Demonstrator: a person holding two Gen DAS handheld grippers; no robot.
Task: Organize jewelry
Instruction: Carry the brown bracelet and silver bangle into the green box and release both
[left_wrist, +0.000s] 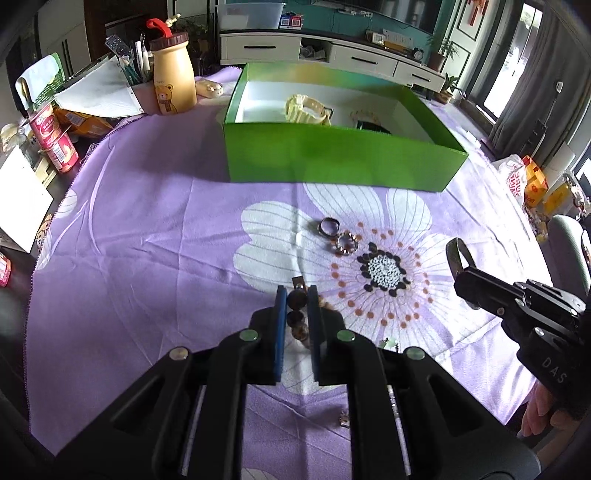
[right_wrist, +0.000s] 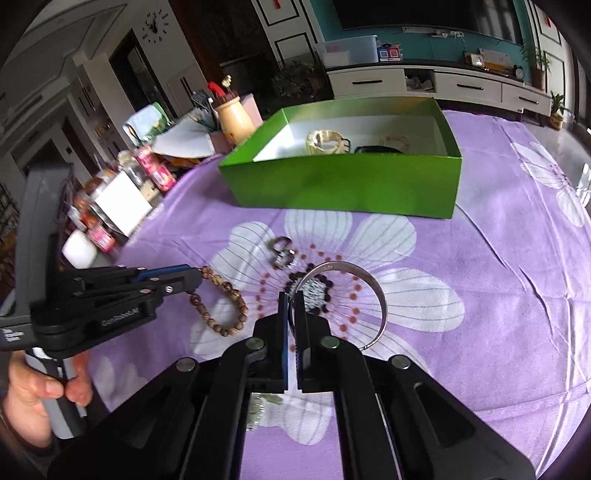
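The bead bracelet (right_wrist: 218, 301) is pinched at one end in your left gripper (left_wrist: 297, 295), its loop hanging toward the purple cloth (left_wrist: 147, 240) on the desk. Your right gripper (right_wrist: 295, 302) is closed on the silver bangle (right_wrist: 354, 291), whose open arc curves to the right of the fingers. The green box (left_wrist: 332, 162) lies straight ahead of both, its long axis crosswise; two rings (left_wrist: 338, 234) lie between.

1. My right tool (right_wrist: 294, 314), matt black plastic, pinches a shiny metal bangle (right_wrist: 373, 291).
2. My left tool (left_wrist: 296, 302) grips glossy brown wood-look beads (right_wrist: 221, 302).
3. The cloth (left_wrist: 166, 240) looks soft, matt.
4. The far box (left_wrist: 332, 158) is smooth green card.
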